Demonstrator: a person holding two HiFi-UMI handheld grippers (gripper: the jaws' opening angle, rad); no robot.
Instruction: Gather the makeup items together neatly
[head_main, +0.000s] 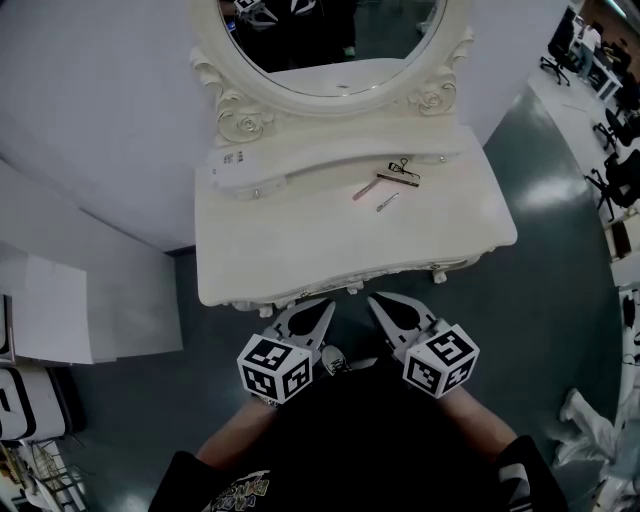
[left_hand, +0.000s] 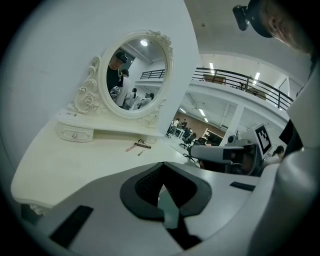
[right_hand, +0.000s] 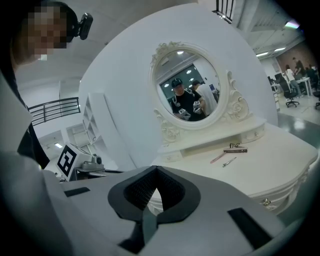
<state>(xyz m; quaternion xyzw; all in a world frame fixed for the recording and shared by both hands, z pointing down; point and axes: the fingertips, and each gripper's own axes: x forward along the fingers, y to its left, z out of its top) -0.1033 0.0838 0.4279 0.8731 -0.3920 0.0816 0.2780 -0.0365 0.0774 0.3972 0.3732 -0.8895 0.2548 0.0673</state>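
Fingers (right_hand: 134, 194) on my right gripper (head_main: 373, 298) and left gripper (head_main: 327, 301) sit together, empty, at the table's (head_main: 300, 240) near edge, since the makeup items (head_main: 398, 177) lie far right by the mirror (head_main: 330, 70), not yet reached.

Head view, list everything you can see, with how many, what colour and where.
Dressing table: one, cream-white, centre, against the wall.
Oval mirror: one, ornate white frame, at the table's back.
Pink stick: one, pink, table's right rear.
Eyelash curler: one, dark, by the stick's far end.
Thin metal tool: one, silvery, just in front of the stick.
Office chairs: several, black, right edge.
Left tongs: one, grey, shut, empty, short of the table's front edge.
Right tongs: one, grey, shut, empty, beside the left.
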